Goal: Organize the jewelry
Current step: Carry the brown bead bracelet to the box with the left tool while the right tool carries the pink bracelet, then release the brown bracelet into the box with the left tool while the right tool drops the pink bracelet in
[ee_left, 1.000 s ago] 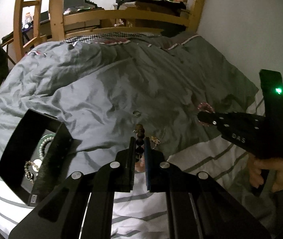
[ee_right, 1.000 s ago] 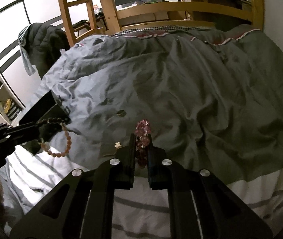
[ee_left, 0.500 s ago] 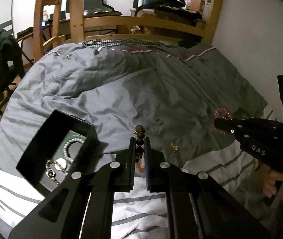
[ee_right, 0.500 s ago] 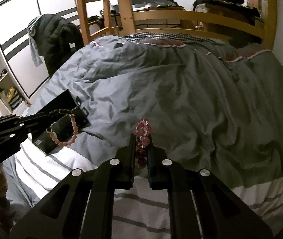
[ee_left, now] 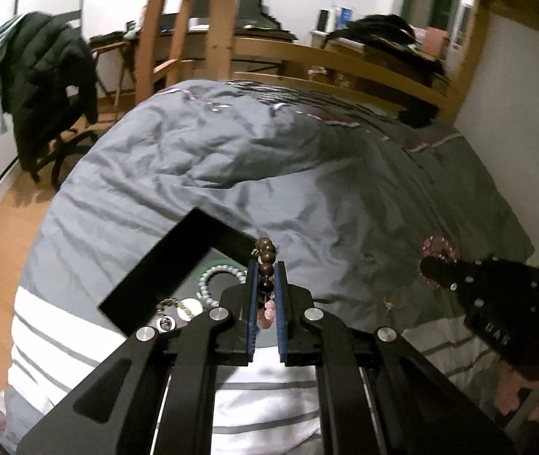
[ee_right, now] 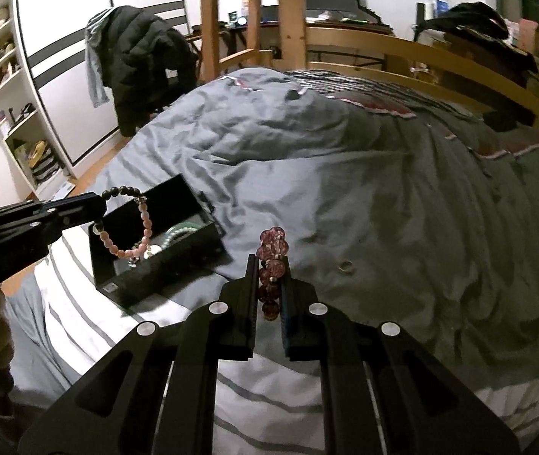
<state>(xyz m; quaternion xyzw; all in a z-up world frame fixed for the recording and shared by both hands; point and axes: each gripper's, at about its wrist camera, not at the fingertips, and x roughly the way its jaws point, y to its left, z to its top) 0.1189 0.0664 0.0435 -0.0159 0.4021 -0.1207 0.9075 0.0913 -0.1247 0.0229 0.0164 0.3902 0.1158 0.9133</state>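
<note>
My left gripper [ee_left: 265, 288] is shut on a brown-and-pink bead bracelet [ee_left: 265, 256] and holds it over the open black jewelry box [ee_left: 178, 261]; the bracelet hangs in a loop in the right wrist view [ee_right: 132, 227]. The box [ee_right: 178, 261] holds a pale green bead bracelet [ee_left: 216, 278] and metal pieces [ee_left: 178, 309]. My right gripper [ee_right: 269, 284] is shut on a dark red bead bracelet [ee_right: 272, 258], to the right of the box above the duvet; it also shows in the left wrist view [ee_left: 436, 250].
A small ring [ee_right: 345, 265] and a small charm [ee_left: 387, 303] lie on the grey duvet [ee_left: 307, 174]. A striped white sheet [ee_right: 79, 303] covers the near bed edge. A wooden ladder [ee_right: 254, 19], a bed rail and a chair with a dark jacket [ee_right: 144, 57] stand behind.
My left gripper has moved left with its bracelet until it is over the box. My right gripper has followed leftward with the red bracelet. Both stay shut.
</note>
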